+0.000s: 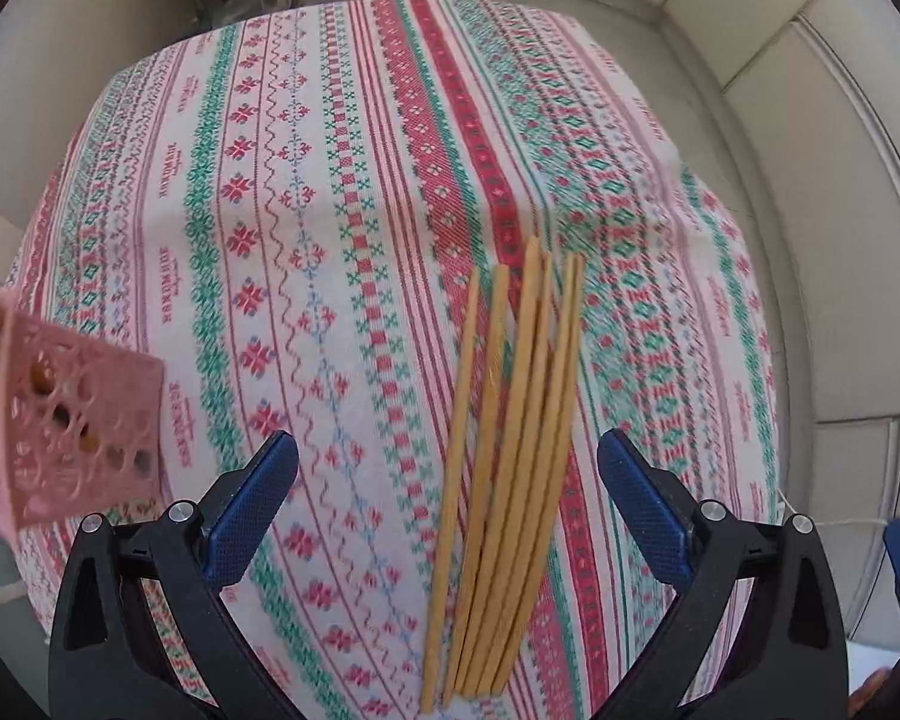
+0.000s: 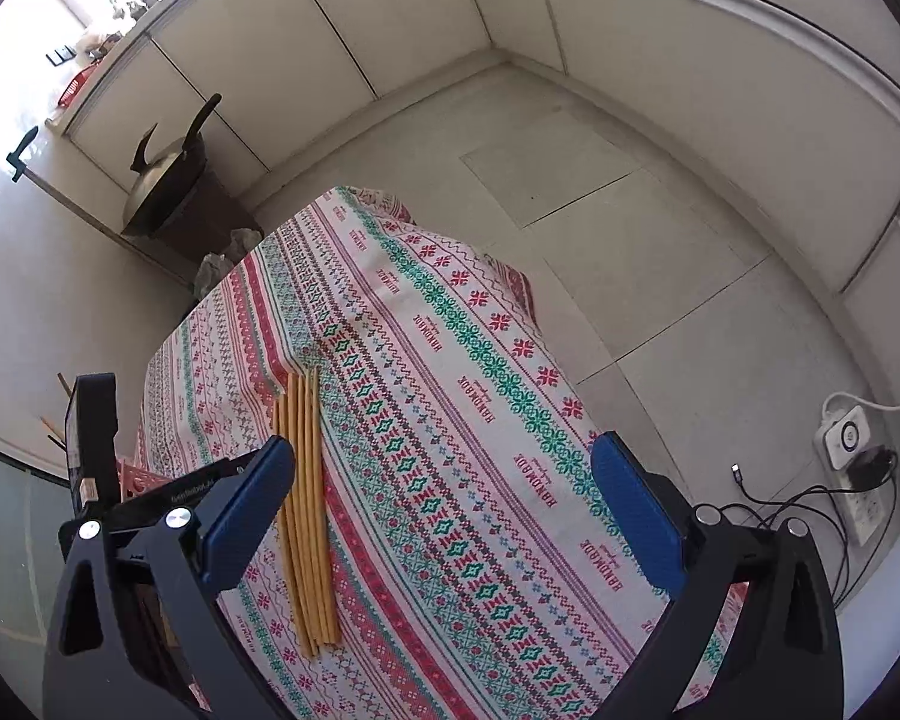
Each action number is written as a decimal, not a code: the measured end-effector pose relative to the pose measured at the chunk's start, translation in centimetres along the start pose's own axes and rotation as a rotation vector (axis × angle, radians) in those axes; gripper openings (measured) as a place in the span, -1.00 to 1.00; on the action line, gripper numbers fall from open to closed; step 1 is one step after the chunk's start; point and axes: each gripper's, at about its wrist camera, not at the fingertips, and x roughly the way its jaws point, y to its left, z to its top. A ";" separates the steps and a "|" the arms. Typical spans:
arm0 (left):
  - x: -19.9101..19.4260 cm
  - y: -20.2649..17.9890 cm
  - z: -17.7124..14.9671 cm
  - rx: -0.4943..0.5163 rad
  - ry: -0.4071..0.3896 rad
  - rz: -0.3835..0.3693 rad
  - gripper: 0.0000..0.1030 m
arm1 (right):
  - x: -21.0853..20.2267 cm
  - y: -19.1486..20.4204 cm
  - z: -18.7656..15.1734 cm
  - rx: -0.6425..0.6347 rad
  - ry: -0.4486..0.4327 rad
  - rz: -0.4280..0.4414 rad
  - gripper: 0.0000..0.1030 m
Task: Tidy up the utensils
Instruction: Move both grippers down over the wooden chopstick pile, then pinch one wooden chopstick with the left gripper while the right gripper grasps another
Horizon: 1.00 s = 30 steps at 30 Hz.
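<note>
Several wooden chopsticks [image 1: 510,468] lie side by side on the patterned tablecloth [image 1: 330,240], pointing away from me. My left gripper [image 1: 447,456] is open and empty, hovering above the near part of the bundle. A pink perforated utensil holder [image 1: 78,420] with a few sticks in it sits at the table's left edge. In the right wrist view the chopsticks [image 2: 309,510] lie by the left fingertip, and my right gripper [image 2: 444,468] is open and empty above the cloth. The holder [image 2: 141,477] peeks out behind the left gripper's black body.
The small table [image 2: 480,420] stands on a pale tiled floor [image 2: 630,210]. A metal wok and kettle [image 2: 162,180] rest on a dark stand beyond the far corner. A power strip with cables [image 2: 852,468] lies on the floor at right.
</note>
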 end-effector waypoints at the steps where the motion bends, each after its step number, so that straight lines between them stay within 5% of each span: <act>1: 0.3 -0.2 0.6 0.009 -0.007 0.019 0.86 | 0.2 -0.2 0.1 -0.001 0.002 -0.006 0.87; 5: 0.6 -1.4 2.2 0.060 -0.058 0.092 0.80 | 0.9 -1.1 0.6 0.027 0.039 0.010 0.87; 7: 0.6 -1.8 2.8 0.081 -0.069 0.121 0.51 | 1.3 -1.5 0.9 0.044 0.055 0.022 0.87; 12: 1.5 -1.5 4.1 0.070 -0.056 0.145 0.17 | 1.9 -1.7 1.2 0.054 0.068 0.020 0.87; 23: 4.1 -0.6 5.0 0.046 -0.006 0.105 0.09 | 2.8 -1.2 1.1 0.052 0.102 0.014 0.87; 25: 4.8 -0.3 4.7 0.048 0.011 0.096 -0.37 | 3.0 -1.2 1.1 0.057 0.105 0.009 0.87; 30: 5.0 -1.6 3.5 0.106 -0.014 0.113 -0.76 | 3.5 -0.7 1.5 0.066 0.103 -0.002 0.87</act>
